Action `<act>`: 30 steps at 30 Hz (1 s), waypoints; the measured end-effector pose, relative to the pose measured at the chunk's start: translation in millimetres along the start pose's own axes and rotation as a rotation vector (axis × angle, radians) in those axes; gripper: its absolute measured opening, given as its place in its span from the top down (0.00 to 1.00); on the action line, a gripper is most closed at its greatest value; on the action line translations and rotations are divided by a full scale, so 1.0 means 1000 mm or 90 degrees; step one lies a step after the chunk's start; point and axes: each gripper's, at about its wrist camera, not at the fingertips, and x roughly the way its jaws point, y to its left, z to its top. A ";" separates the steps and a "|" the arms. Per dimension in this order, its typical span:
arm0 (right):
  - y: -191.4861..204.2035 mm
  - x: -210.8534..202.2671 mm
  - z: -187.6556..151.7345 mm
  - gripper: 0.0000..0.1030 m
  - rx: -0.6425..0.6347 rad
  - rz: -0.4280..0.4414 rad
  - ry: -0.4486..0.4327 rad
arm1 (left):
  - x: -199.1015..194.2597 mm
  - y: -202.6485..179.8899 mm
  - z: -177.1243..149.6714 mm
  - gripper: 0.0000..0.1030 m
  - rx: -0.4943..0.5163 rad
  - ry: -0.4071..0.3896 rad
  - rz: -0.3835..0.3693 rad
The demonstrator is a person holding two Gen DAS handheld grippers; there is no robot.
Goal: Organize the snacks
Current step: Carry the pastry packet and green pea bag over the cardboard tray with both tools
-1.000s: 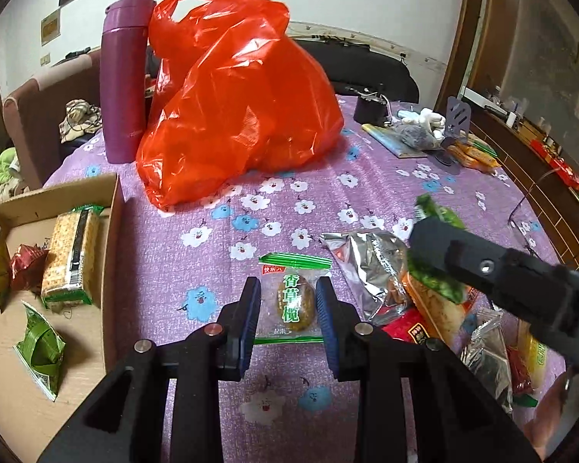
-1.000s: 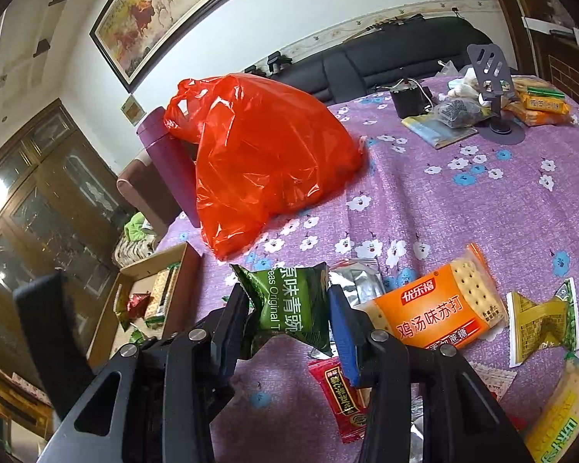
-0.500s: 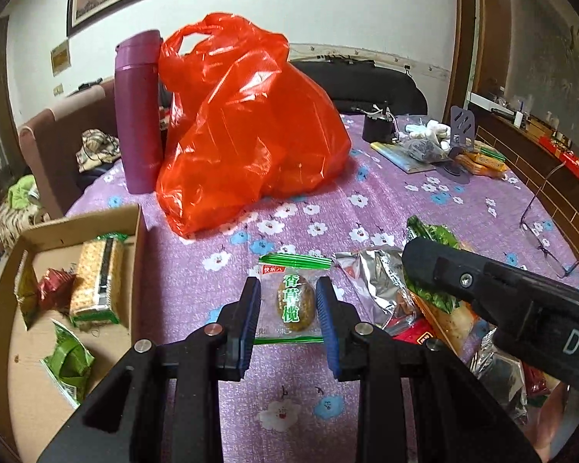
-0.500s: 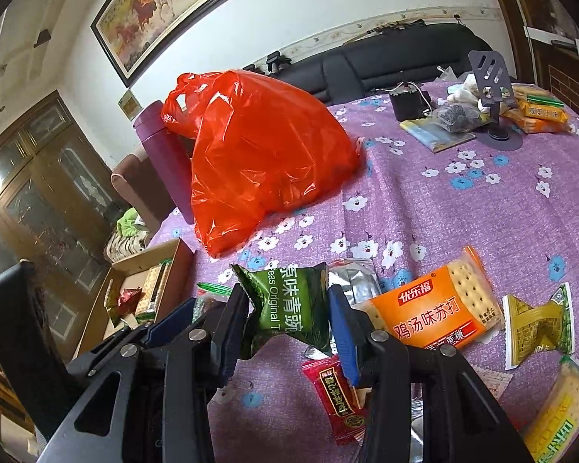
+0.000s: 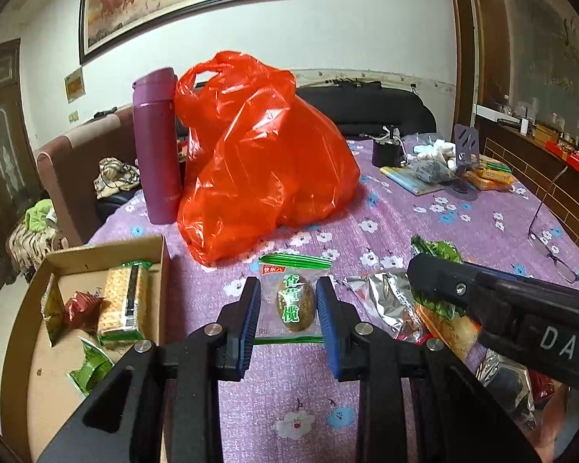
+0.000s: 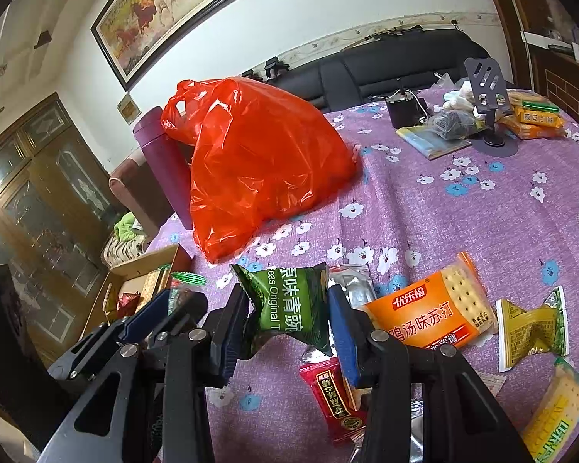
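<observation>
- A clear olive packet [image 5: 291, 301] is clamped between the blue pads of the left gripper [image 5: 288, 318] and held above the purple flowered desk [image 5: 405, 216].
- A green pea packet [image 6: 289, 306] is pinched by the right gripper [image 6: 288, 322], its pads pressed into both sides.
- A cardboard box [image 5: 31, 347] is seen at the desk's left edge, with a cracker pack [image 5: 123, 305] and small packets inside.
- More snacks are scattered to the right, among them an orange cracker pack [image 6: 430, 308].
- A red plastic bag [image 5: 262, 158] is set just beside a purple flask [image 5: 156, 150].
</observation>
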 end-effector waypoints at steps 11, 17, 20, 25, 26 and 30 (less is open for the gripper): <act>0.001 -0.002 0.001 0.55 -0.003 -0.004 -0.005 | -0.011 -0.002 0.001 0.72 0.012 -0.039 0.024; 0.001 -0.003 0.001 0.55 -0.003 -0.005 -0.008 | -0.015 -0.002 0.002 0.72 0.016 -0.052 0.032; 0.001 -0.003 0.001 0.55 -0.004 -0.005 -0.010 | -0.017 -0.002 0.002 0.72 0.015 -0.057 0.034; 0.002 -0.004 0.001 0.55 -0.006 -0.007 -0.012 | -0.019 -0.002 0.002 0.72 0.016 -0.065 0.039; 0.002 -0.005 0.001 0.55 -0.006 -0.008 -0.014 | -0.019 -0.002 0.002 0.72 0.016 -0.066 0.039; 0.003 -0.007 0.002 0.55 -0.006 -0.007 -0.019 | -0.021 0.002 0.002 0.72 0.006 -0.065 0.038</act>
